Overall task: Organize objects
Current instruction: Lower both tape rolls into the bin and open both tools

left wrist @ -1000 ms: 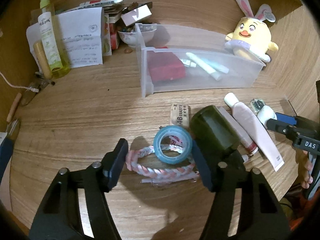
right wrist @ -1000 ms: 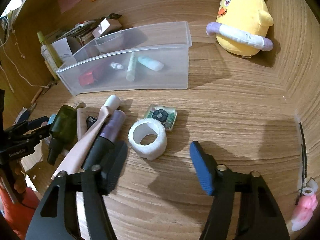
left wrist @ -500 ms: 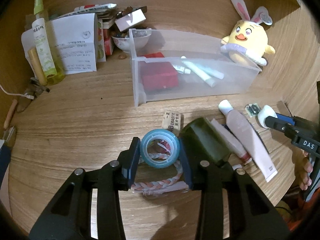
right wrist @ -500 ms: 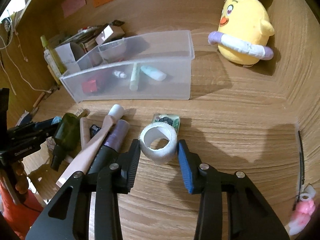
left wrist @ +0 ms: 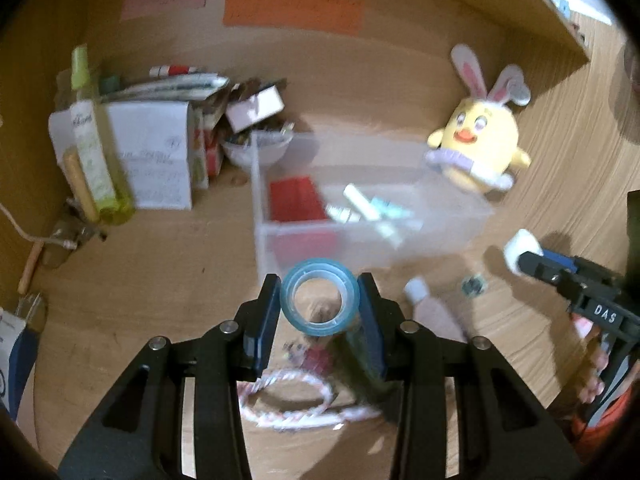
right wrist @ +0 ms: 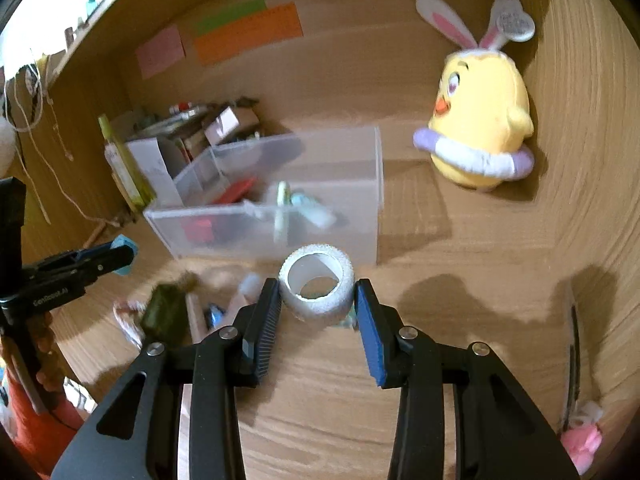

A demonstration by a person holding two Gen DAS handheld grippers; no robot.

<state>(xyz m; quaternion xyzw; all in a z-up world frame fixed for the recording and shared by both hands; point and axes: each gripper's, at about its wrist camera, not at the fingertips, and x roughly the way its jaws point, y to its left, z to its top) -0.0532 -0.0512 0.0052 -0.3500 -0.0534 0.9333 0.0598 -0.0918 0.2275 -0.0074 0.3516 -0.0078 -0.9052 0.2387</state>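
Note:
My left gripper (left wrist: 319,302) is shut on a blue tape roll (left wrist: 319,298) and holds it in the air above the wooden desk. In the right wrist view my right gripper (right wrist: 316,298) is shut on a white tape roll (right wrist: 317,286), also lifted off the desk. A clear plastic bin (left wrist: 360,204) stands behind both rolls; it holds a red box (left wrist: 295,198) and pale tubes. Below lie a pink-and-white rope loop (left wrist: 296,400), a dark green bottle (right wrist: 164,312) and a pink tube (left wrist: 430,308). The right gripper with its white roll (left wrist: 520,250) shows at the right of the left wrist view.
A yellow plush chick with rabbit ears (right wrist: 478,120) sits at the back right. Papers, boxes, a white bowl (left wrist: 256,148) and a green spray bottle (left wrist: 94,148) crowd the back left corner. Sticky notes (left wrist: 292,10) hang on the back wall. A person's hand (left wrist: 592,372) holds the right gripper.
Both grippers closed on their tape rolls and lifted them off the desk. The views have tilted up toward the bin and the back wall.

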